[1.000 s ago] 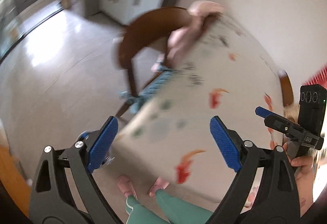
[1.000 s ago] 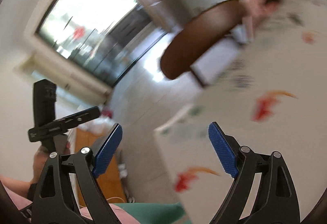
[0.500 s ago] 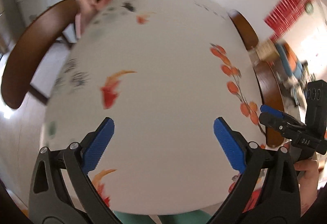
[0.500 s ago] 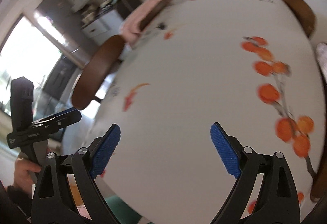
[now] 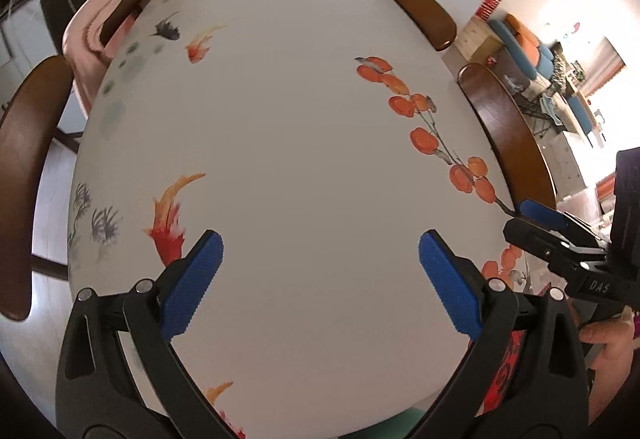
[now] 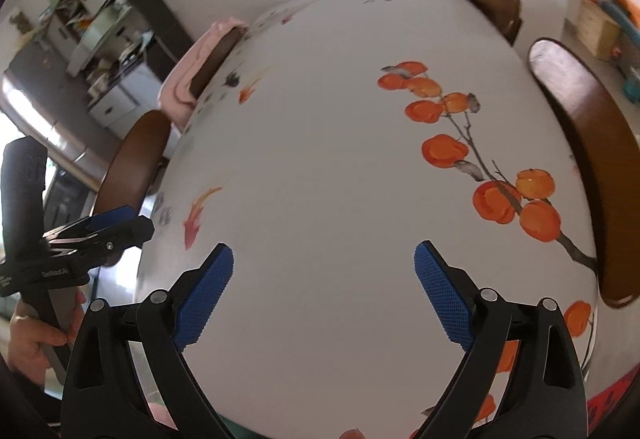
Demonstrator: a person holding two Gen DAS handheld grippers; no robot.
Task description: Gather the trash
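Both grippers angled down over the table (image 5: pixel 304 143), white cloth printed w/ orange fish (image 5: pixel 170 215) and a persimmon branch (image 5: pixel 432 135). My left gripper (image 5: pixel 320 279): blue pads (image 5: pixel 192 287) spread wide, nothing betw them, only bare cloth underneath. Right gripper (image 6: pixel 323 287): same, pads (image 6: pixel 440 295) wide apart, nothing gripped. Each cam catches the other tool at its edge, held in a hand (image 5: pixel 608 347) on the right of the left view, and a hand (image 6: pixel 28 339) on the left of the right view. Brown wooden chairs (image 5: pixel 508 135) tucked around the table; pink cloth (image 5: pixel 104 23) draped over the far-left chair back. Trash: can't see any on the tabletop or elsewhere in either view, so can't tell where it is.
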